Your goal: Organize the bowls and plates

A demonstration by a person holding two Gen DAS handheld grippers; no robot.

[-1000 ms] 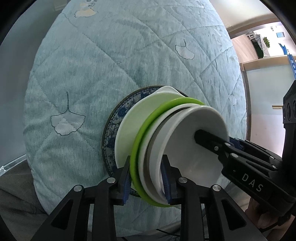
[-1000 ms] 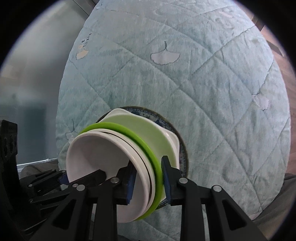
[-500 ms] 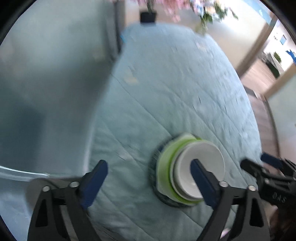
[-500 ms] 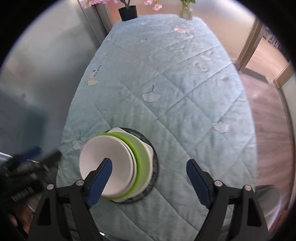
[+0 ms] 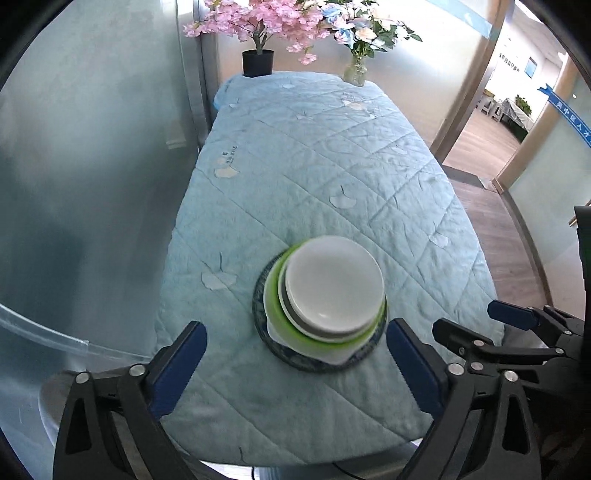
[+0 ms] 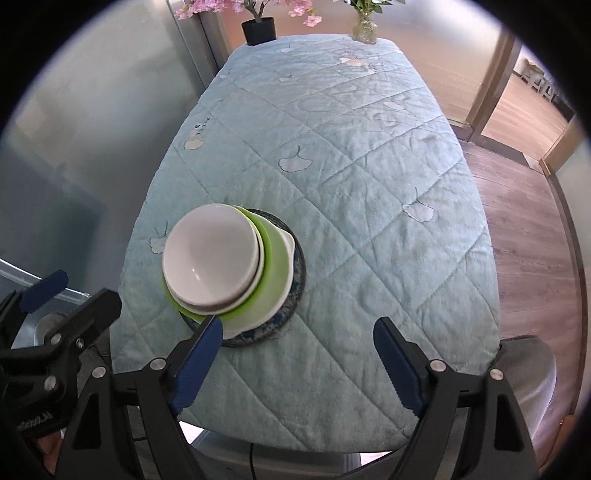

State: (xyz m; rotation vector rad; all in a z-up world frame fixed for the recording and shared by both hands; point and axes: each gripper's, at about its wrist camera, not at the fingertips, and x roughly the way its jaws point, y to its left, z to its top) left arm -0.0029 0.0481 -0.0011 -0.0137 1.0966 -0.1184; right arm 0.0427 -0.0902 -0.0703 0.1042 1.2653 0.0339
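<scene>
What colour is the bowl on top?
White: the round glossy bowl topping the stack, clearest in the left wrist view.

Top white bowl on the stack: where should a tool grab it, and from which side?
Grip the rim of the top white bowl, one finger inside and one outside, coming down from above on the near edge. It sits upright, nested in the dishes below, so only its lip stands clear; the green bowl hides its wall. Both tools are clear of the stack, nothing between the fingers.

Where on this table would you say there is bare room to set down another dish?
The quilted cloth lies bare from the dish stack to the flower pot and vase, and right of the stack. Only the near-left corner is crowded.
</scene>
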